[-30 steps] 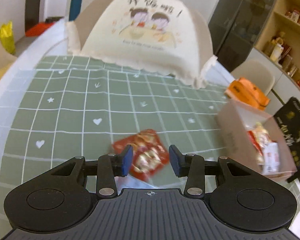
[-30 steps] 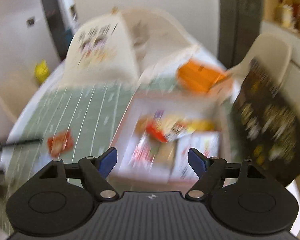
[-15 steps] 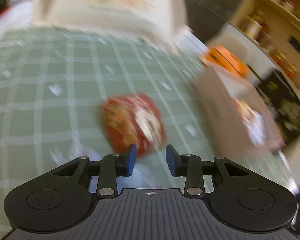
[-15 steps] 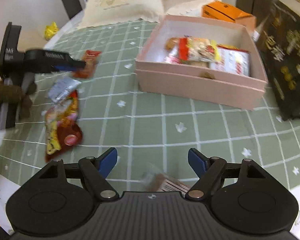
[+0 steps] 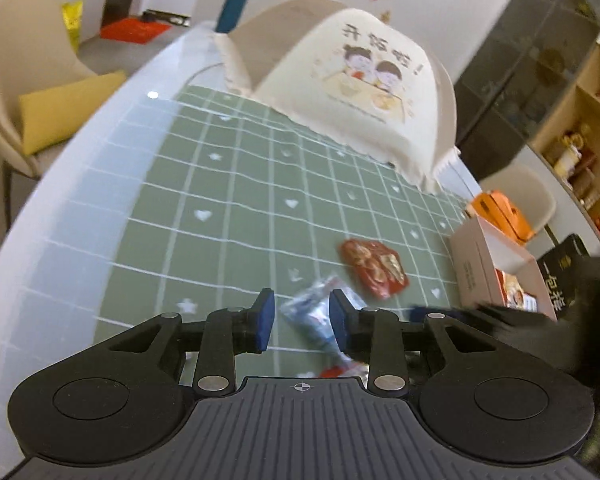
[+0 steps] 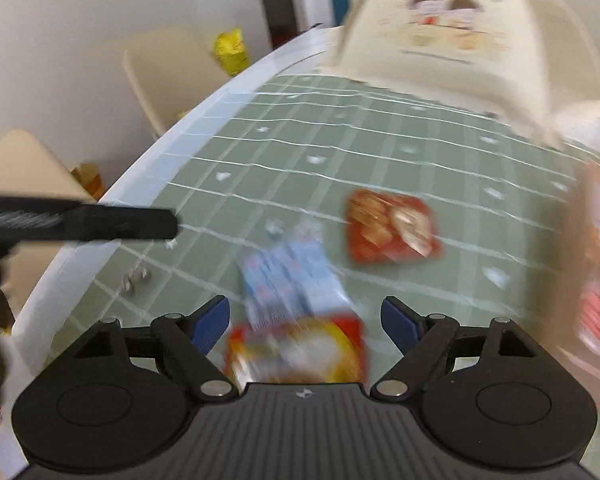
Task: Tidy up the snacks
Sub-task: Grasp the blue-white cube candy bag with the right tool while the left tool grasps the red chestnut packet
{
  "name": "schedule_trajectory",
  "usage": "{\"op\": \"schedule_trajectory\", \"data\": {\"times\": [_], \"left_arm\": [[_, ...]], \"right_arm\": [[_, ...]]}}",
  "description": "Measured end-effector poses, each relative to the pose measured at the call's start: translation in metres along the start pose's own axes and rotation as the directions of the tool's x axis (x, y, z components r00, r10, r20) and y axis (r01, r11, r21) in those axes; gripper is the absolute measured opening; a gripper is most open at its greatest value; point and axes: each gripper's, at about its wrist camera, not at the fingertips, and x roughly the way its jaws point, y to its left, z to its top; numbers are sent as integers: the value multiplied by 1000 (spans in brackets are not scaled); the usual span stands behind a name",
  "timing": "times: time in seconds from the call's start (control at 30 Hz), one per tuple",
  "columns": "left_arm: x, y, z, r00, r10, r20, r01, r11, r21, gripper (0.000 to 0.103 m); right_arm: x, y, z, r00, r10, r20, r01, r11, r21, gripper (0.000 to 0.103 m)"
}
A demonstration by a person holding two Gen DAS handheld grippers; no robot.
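Note:
On the green checked tablecloth [image 5: 228, 208] lie a red snack packet [image 5: 374, 266] and a silver-blue packet [image 5: 314, 314]. My left gripper [image 5: 302, 322] hovers over the silver-blue packet with a narrow gap, and its pads do not press it. In the right wrist view, which is blurred, the left gripper's black body [image 6: 100, 220] sits off to the left of that packet [image 6: 292, 276]. My right gripper [image 6: 306, 322] has wide jaws that are opening. A red-and-yellow packet [image 6: 296, 354] lies below between them, untouched. The red packet [image 6: 390, 226] is farther ahead.
A pink box [image 5: 480, 256] holding snacks stands at the right, with an orange box [image 5: 500, 216] and a black box [image 5: 564, 268] beside it. A cream food cover [image 5: 360, 92] stands at the back. A beige chair [image 5: 28, 80] is beyond the table's white rim [image 5: 80, 184].
The left gripper narrowed and shifted from the red packet to above the silver-blue one. The right gripper swung left, away from the pink box, over the loose packets, and its jaws widened.

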Motion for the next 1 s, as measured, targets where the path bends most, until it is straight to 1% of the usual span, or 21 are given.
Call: {"op": "schedule_trajectory", "data": {"times": [0.07, 0.1, 0.13, 0.17, 0.2, 0.23, 0.33, 0.4, 0.47, 0.53, 0.57, 0.63, 0.67, 0.7, 0.77, 0.8, 0.83, 0.87, 0.93, 0.97, 1.0], "left_arm": [[-1, 6, -2, 1000, -2, -15, 1, 1000, -15, 35], [2, 7, -3, 1000, -4, -24, 3, 1000, -19, 35], [6, 7, -5, 999, -8, -33, 7, 1000, -17, 35], [10, 7, -6, 999, -14, -44, 14, 1000, -11, 35], [14, 7, -7, 998, -20, -55, 20, 1000, -6, 35], [17, 7, -10, 997, -24, -68, 24, 1000, -1, 35], [35, -4, -15, 987, -32, -157, 35, 999, 16, 35], [42, -16, -25, 980, -21, -197, 26, 999, 20, 35], [49, -27, -39, 972, -6, -236, 7, 1000, 5, 35], [57, -35, -52, 965, -26, -261, 21, 1000, -22, 35], [64, -42, -56, 960, -46, -276, 41, 999, -25, 35], [73, -59, -57, 961, -60, -270, 66, 998, 15, 38], [78, -67, -56, 956, -81, -283, 92, 995, 25, 39], [85, -76, -54, 949, -118, -292, 132, 991, 30, 39], [96, -95, -51, 930, -192, -315, 220, 974, 57, 39], [99, -103, -47, 926, -213, -313, 249, 965, 79, 39], [101, -111, -41, 931, -218, -293, 260, 959, 113, 39], [102, -117, -30, 949, -202, -242, 246, 955, 165, 39], [108, -120, -8, 981, -144, -133, 173, 954, 244, 39], [118, -118, 6, 992, -94, -82, 113, 957, 268, 39], [128, -115, 17, 997, -55, -60, 69, 961, 268, 39]], "right_arm": [[29, 14, 12, 999, -33, -28, 32, 998, -53, 83], [46, 19, 16, 997, -55, -59, 50, 995, -83, 83], [59, 23, 17, 992, -70, -103, 59, 993, -106, 88], [65, 27, 16, 990, -89, -111, 74, 988, -134, 83], [63, 32, 15, 990, -97, -105, 81, 985, -151, 74], [58, 33, 15, 989, -93, -113, 75, 986, -147, 59], [26, 21, 8, 992, -73, -105, 68, 996, -57, 58], [-3, 0, -4, 994, -78, -81, 80, 997, 18, 58], [-33, -25, -23, 990, -125, -65, 130, 988, 82, 58], [-61, -48, -43, 979, -197, -57, 203, 971, 128, 58], [-74, -60, -55, 970, -236, -57, 242, 959, 149, 58], [-92, -77, -74, 949, -307, -68, 315, 931, 184, 58], [-99, -86, -85, 937, -339, -81, 348, 915, 205, 58], [-104, -94, -94, 929, -356, -96, 369, 901, 229, 58], [-111, -109, -111, 923, -366, -119, 385, 878, 284, 58], [-114, -113, -118, 922, -367, -126, 388, 868, 311, 58], [-117, -117, -124, 921, -368, -129, 390, 859, 331, 58], [-121, -120, -130, 920, -371, -125, 391, 854, 342, 58], [-126, -119, -139, 919, -378, -112, 392, 851, 350, 58], [-128, -118, -142, 919, -380, -108, 392, 849, 354, 58], [-127, -116, -144, 920, -378, -107, 391, 848, 357, 58]]}}
